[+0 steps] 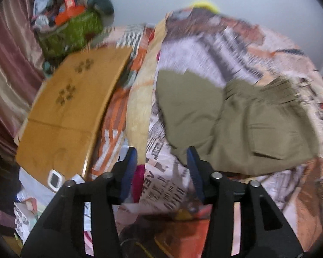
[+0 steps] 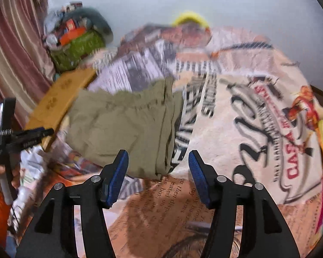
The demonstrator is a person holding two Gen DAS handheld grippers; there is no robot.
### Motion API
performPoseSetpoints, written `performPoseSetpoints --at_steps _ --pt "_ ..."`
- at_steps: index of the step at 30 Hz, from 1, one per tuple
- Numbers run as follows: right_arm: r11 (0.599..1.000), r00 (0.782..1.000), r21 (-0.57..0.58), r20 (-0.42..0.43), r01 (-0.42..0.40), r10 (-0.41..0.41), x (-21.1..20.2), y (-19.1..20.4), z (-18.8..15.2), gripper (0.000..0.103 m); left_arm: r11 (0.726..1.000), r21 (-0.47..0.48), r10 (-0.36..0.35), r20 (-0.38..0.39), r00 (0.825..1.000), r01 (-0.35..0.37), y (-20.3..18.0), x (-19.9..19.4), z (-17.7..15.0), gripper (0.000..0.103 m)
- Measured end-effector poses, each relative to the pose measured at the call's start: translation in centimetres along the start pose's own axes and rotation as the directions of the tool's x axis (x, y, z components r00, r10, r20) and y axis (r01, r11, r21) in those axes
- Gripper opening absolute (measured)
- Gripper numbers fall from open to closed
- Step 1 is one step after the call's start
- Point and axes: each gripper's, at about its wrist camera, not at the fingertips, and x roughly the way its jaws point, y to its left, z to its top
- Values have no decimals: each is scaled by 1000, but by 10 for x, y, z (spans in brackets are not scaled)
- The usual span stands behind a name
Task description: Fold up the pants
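- Nearest the lenses: left claw with blue pads apart, nothing between them; right claw likewise spread wide and empty.
- Just beyond the claws: printed blanket covering the bed, newsprint and lettering pattern; both views motion-blurred.
- Pants, olive, lie in a bunched, partly folded bundle on the blanket. A flapped pocket faces up in the left view; the gathered waistband edge sits at the far side.
- Key relation, left view: bundle lies ahead and to the right of the left claw; its near hem is just beside the right-hand pad, whether touching cannot be told.
- Key relation, right view: pants lie ahead and to the left; the near folded corner falls between the pads' line of sight, close in front.
- Long axis of the bundle: roughly crosswise to both claws, so the pants sit between the two hands. Judgement: right claw is the nearer to a graspable corner.
- Farther left: wooden board on the bed beside the blanket.
- Farthest: green basket of clutter, curtain, pale wall.
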Motion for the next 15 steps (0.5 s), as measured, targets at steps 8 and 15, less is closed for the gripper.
performPoseSetpoints --at_steps 8,15 --pt "998 970 -13 238 -58 59 -107 26 17 54 995 69 -90 246 965 75 -25 -142 3 61" --pt "987 883 -155 456 -49 115 -204 76 -5 54 985 140 -155 489 859 98 -48 -272 -26 63"
